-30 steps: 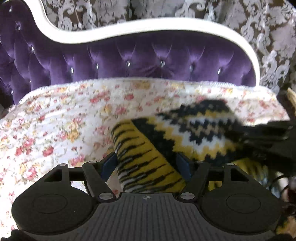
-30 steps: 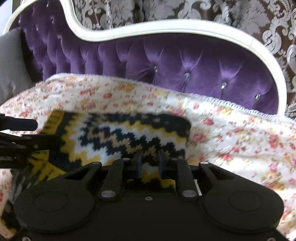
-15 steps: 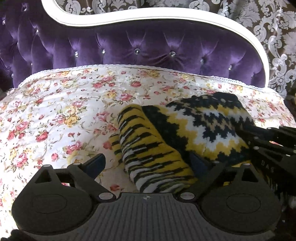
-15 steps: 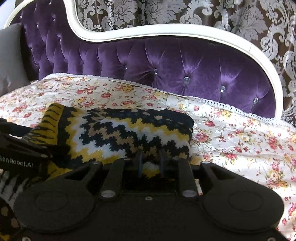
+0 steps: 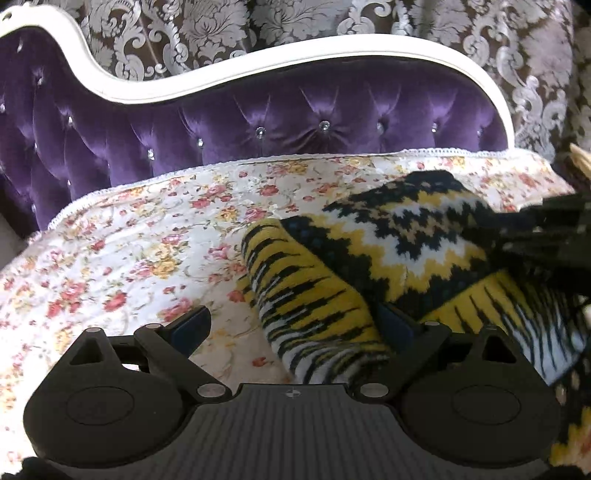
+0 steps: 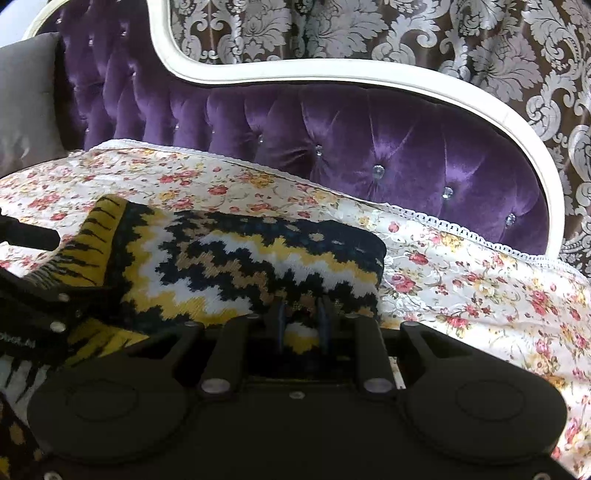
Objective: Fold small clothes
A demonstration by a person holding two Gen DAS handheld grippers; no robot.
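Note:
A knitted sweater (image 5: 388, 266) in yellow, black and white zigzag lies partly folded on the floral bedspread (image 5: 147, 251). My left gripper (image 5: 295, 325) is open wide, its jaws either side of the sweater's striped sleeve fold. In the right wrist view the sweater (image 6: 240, 266) lies folded over, and my right gripper (image 6: 301, 325) is shut on its near edge. The right gripper shows as a dark shape at the right of the left wrist view (image 5: 546, 229). The left gripper shows at the left of the right wrist view (image 6: 33, 306).
A purple tufted headboard (image 5: 295, 122) with a white frame stands behind the bed, also in the right wrist view (image 6: 369, 147). Patterned curtains (image 6: 369, 33) hang behind. A grey cushion (image 6: 26, 99) sits at the far left. The bedspread (image 6: 480, 288) stretches to the right.
My left gripper let go of the sleeve fold and opened wide, then drew back a little. The right gripper stayed shut on the sweater edge as the fold settled.

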